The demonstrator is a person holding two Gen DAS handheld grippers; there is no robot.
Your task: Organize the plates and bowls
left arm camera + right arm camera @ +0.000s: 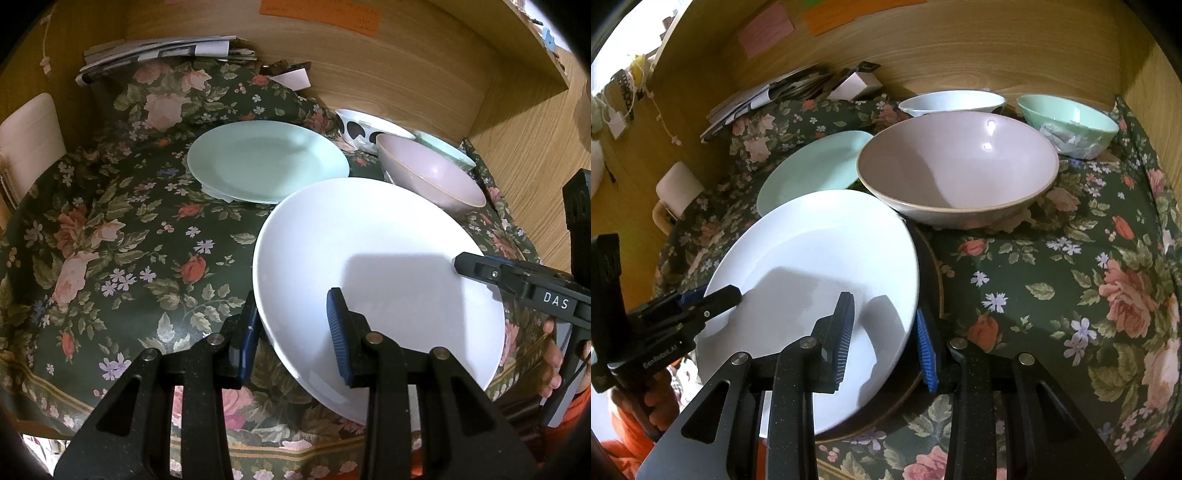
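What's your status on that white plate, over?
Left gripper and right gripper both straddle white plate rim, apparently clamped. Plate tilted above dark plate. Pink bowl sits close behind.

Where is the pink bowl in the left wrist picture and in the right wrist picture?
Left wrist view: pink bowl at right of centre, upper half, behind the white plate.
Right wrist view: pink bowl at centre, upper half, large, just beyond the same plate.
Shared landmark: the mint green plate, left of the bowl in both.

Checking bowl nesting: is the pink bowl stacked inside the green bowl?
No, the pink bowl sits alone on the floral cloth, with the green bowl apart behind it.
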